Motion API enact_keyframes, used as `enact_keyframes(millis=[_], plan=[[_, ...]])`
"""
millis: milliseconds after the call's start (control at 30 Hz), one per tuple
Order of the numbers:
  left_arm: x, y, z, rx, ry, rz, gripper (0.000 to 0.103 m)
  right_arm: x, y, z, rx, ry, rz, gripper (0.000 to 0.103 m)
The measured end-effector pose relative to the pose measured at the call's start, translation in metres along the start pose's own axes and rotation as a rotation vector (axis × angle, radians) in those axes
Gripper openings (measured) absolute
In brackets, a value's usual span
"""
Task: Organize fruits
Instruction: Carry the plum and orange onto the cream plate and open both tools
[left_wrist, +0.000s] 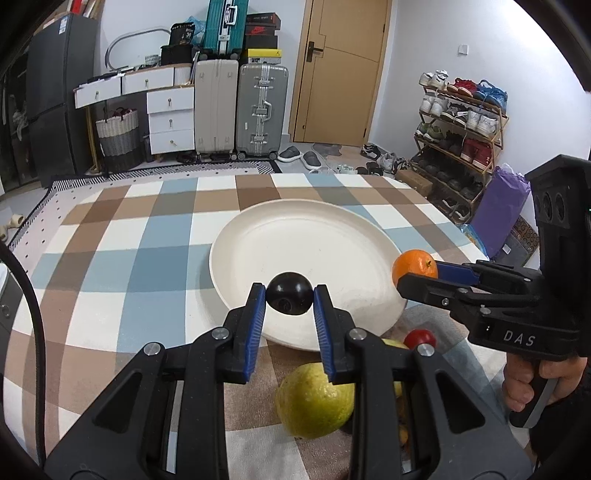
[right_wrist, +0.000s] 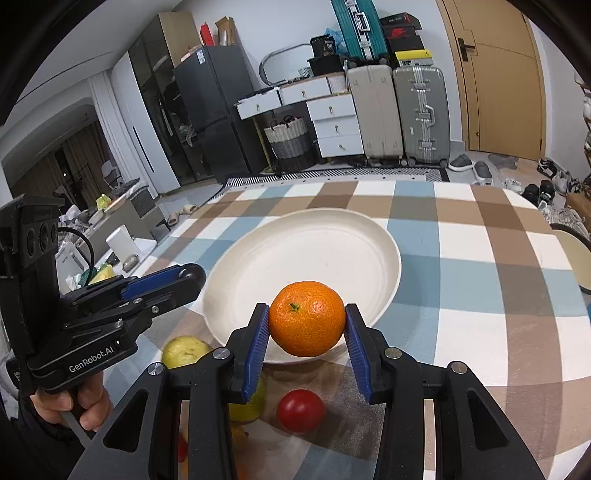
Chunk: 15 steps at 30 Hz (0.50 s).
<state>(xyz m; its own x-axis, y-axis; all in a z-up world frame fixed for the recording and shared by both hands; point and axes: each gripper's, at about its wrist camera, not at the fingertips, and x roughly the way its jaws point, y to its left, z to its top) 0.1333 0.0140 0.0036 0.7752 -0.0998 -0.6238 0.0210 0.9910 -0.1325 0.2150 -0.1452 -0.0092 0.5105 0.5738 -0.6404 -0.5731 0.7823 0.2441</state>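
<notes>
Round white paper plate (left_wrist: 314, 236) bare; above its near rim, left gripper (left_wrist: 290, 298) clamping small dark round plum (left_wrist: 289, 293), right gripper (right_wrist: 306, 325) clamping orange mandarin (right_wrist: 306, 323); yellow-green pear (left_wrist: 314, 400) and red tomato (right_wrist: 300, 410) unplaced, just before plate.

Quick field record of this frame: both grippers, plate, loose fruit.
left gripper: shut on dark plum, over plate's near rim
right gripper: shut on orange, over plate's near edge
plate: white, nothing lying in it
loose fruit on tablecloth: yellow-green fruit, small red fruit, both in front of plate
</notes>
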Motion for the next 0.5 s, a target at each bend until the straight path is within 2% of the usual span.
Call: enact_keyframes(millis=[233,500], plan=[[0.011,0.002,-0.002,0.002,0.015,0.009,0.024,0.015,-0.005,-0.003,0.023,0.038,-0.004,0.041],[0.014,0.0,-0.005,0.015,0.024,0.015,0.024,0.016,-0.004,-0.004,0.019,0.033,-0.016,0.041]])
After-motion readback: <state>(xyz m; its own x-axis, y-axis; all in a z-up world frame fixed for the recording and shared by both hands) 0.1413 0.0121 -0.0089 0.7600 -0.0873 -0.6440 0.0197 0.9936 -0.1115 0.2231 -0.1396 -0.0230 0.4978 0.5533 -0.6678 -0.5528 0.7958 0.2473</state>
